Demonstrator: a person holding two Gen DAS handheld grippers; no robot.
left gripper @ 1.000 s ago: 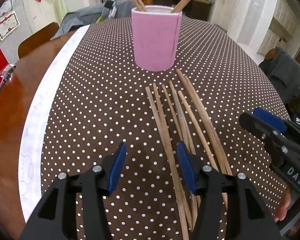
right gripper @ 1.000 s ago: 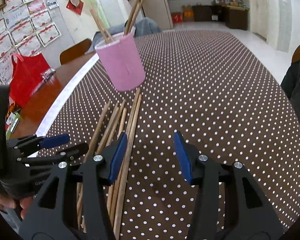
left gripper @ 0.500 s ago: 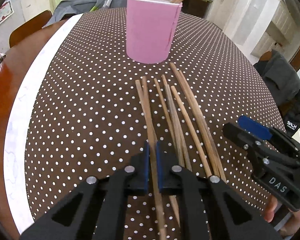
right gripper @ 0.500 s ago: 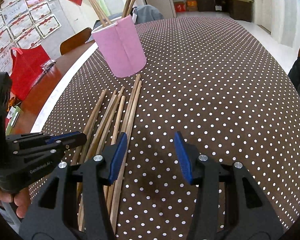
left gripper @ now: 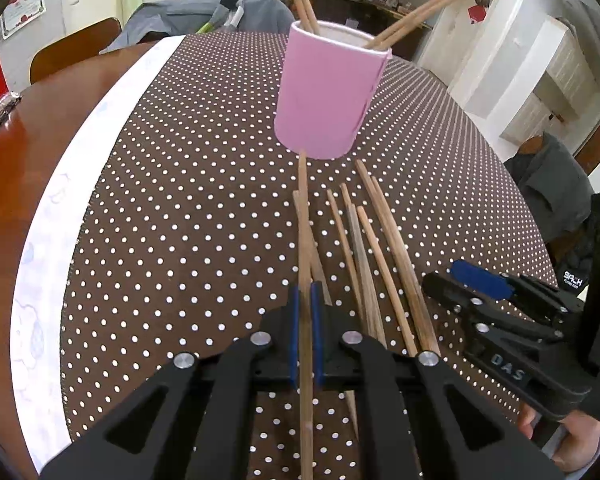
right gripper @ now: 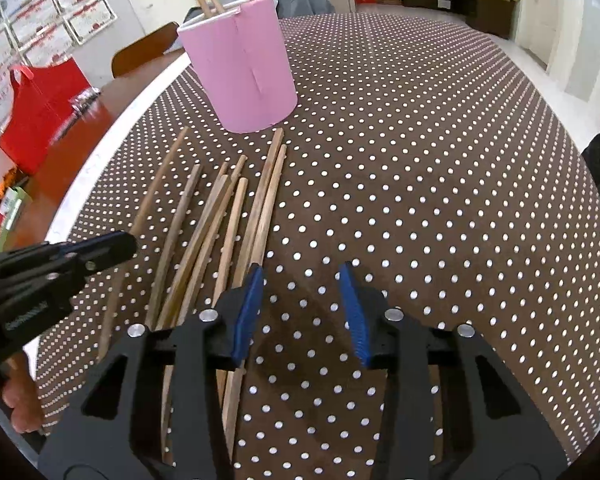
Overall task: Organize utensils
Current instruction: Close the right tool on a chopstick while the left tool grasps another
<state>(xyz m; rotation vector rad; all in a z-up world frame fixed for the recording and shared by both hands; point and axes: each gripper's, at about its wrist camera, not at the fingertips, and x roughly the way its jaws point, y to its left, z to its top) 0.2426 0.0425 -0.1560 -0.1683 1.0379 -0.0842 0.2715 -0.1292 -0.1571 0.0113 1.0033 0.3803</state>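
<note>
My left gripper (left gripper: 305, 300) is shut on one wooden chopstick (left gripper: 303, 208), whose far tip points at the foot of the pink cup (left gripper: 324, 96). The cup holds several chopsticks upright. More loose chopsticks (left gripper: 366, 264) lie side by side on the dotted brown cloth, just right of the held one. In the right wrist view, my right gripper (right gripper: 300, 276) hovers over bare cloth with its jaws closing and nothing between them. The chopstick pile (right gripper: 236, 216) lies just past its left finger. The left gripper (right gripper: 100, 248) shows at the left, below the pink cup (right gripper: 244, 72).
A white band (left gripper: 60, 200) borders the tablecloth, with bare wood table beyond it. A red bag (right gripper: 40, 112) stands at the table's left edge. A wooden chair (left gripper: 76, 52) and a grey jacket (left gripper: 556, 184) sit around the table. The right gripper (left gripper: 480, 284) is close beside the pile.
The left gripper went from open to shut on the leftmost chopstick, which now points up toward the cup. The right gripper came closer to the pile and its jaws narrowed.
</note>
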